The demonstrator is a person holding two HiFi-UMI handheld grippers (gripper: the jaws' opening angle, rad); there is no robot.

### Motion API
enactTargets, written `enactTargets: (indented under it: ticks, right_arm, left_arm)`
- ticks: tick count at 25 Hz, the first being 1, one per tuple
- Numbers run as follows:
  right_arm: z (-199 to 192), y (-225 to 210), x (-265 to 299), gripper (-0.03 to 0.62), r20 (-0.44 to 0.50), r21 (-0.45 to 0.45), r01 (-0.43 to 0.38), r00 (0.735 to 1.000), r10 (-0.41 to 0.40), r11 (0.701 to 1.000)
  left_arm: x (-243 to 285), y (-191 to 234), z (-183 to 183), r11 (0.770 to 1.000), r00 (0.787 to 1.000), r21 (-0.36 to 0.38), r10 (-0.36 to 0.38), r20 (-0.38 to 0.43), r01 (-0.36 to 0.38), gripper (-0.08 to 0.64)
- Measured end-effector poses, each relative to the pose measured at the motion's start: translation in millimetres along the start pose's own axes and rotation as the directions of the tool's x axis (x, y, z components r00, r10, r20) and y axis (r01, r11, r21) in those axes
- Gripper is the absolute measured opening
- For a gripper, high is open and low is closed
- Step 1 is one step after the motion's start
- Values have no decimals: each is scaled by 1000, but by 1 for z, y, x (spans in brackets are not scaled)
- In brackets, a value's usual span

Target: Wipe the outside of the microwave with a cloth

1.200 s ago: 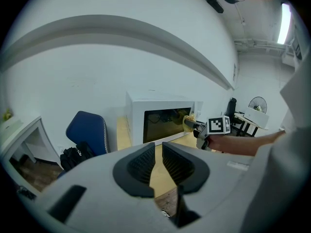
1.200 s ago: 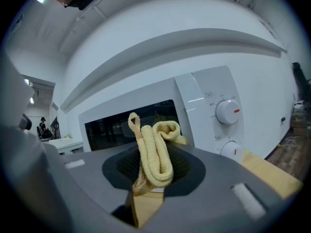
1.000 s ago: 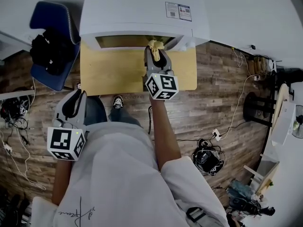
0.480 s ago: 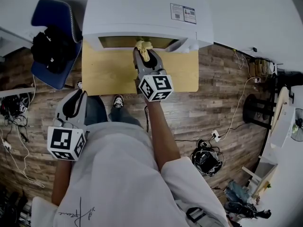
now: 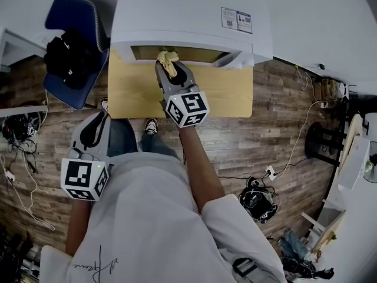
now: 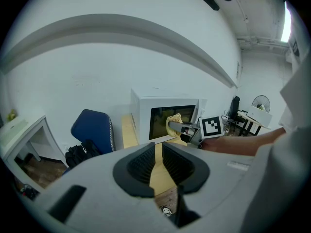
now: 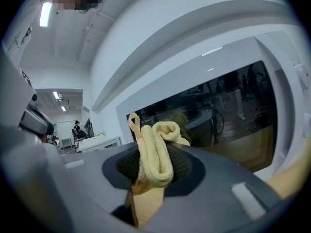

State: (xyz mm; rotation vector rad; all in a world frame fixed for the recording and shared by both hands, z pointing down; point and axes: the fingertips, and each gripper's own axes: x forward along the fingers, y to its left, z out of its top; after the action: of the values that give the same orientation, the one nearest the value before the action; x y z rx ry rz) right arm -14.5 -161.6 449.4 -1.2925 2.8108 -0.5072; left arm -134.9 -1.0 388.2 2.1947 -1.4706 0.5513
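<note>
Two claws, one job: my right gripper (image 5: 168, 63) clenches the yellow cloth (image 5: 167, 56) bunched past its tips, meeting the microwave (image 5: 188, 10) door just ahead, while my left gripper (image 6: 158, 161) hangs back empty, jaws barely parted.

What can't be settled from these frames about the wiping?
- Contact between cloth and microwave door: in the head view the right gripper covers it; in the right gripper view the cloth itself does.
- Label print on top: too small, head view.
- Control panel: mostly cut off at right gripper view's edge.
</note>
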Motion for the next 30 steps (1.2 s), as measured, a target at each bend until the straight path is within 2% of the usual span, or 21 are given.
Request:
enactTargets:
  ticks: [14,21,24,30]
  right_arm:
    - [-18,52,39,114,-60,-18,-139,989,138,990]
    - [-26,86,59,115,-92,-7,-227,970,225,974]
    - [-32,107,71,115,-118,-27,-282,953,277,959]
    - [-34,138,86,115,-121,-5,-358,927,354,934]
  left_arm:
    - [-11,22,-9,998,998,-31,59,-9,-60,35]
    - [-10,28,-8,996,997,-45,75,-13,-75,35]
    - [-10,32,-8,995,996,-48,86,-16,-87,35]
    - [-14,42,-6,992,993,-60,114,-10,-114,35]
